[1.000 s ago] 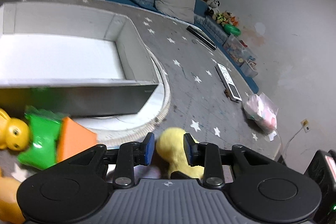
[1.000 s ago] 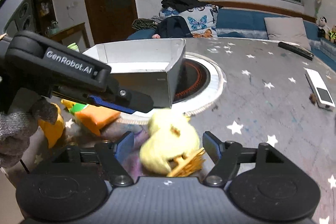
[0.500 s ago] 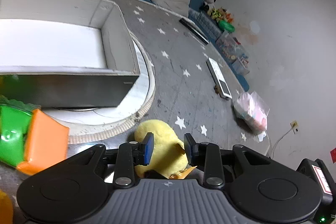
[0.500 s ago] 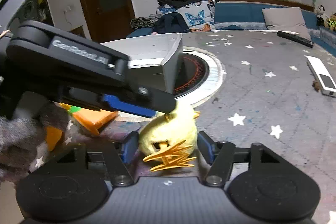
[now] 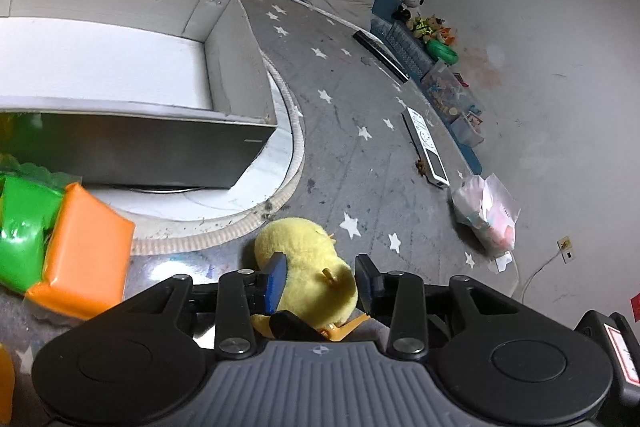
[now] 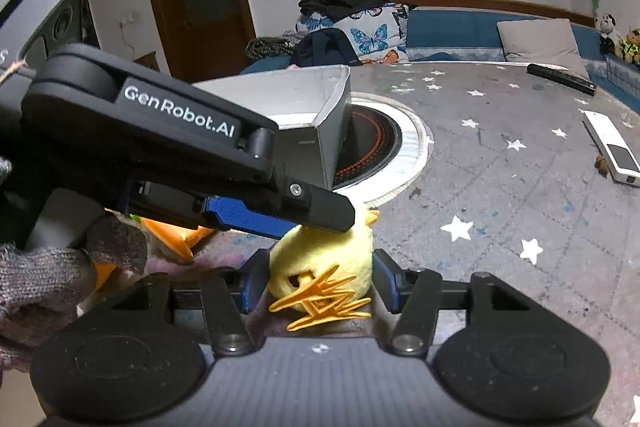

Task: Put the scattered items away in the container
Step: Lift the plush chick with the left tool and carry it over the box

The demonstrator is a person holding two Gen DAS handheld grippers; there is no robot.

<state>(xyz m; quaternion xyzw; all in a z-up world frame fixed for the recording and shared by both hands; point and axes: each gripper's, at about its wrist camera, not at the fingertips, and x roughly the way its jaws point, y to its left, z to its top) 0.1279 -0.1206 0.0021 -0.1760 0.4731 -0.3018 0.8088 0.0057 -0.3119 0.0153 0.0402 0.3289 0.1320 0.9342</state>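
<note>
A yellow plush duck (image 5: pixel 304 267) with orange feet lies on the star-patterned table in front of the white open box (image 5: pixel 120 59). My left gripper (image 5: pixel 320 277) has its fingers on either side of the duck, closed on its body. My right gripper (image 6: pixel 320 281) also has its fingers against the duck (image 6: pixel 324 259), near its orange feet (image 6: pixel 320 303). In the right wrist view the left gripper's body (image 6: pixel 168 143) reaches in from the left over the duck.
An orange and green packet (image 5: pixel 60 239) lies left of the duck. The box stands on a round induction hob (image 6: pixel 380 143). A white remote (image 5: pixel 426 147), a black remote (image 5: pixel 380 55) and a plastic bag (image 5: pixel 488 215) lie to the right.
The right gripper's fingers have closed in from wide open onto the duck. The left gripper has moved forward along the duck and kept its hold.
</note>
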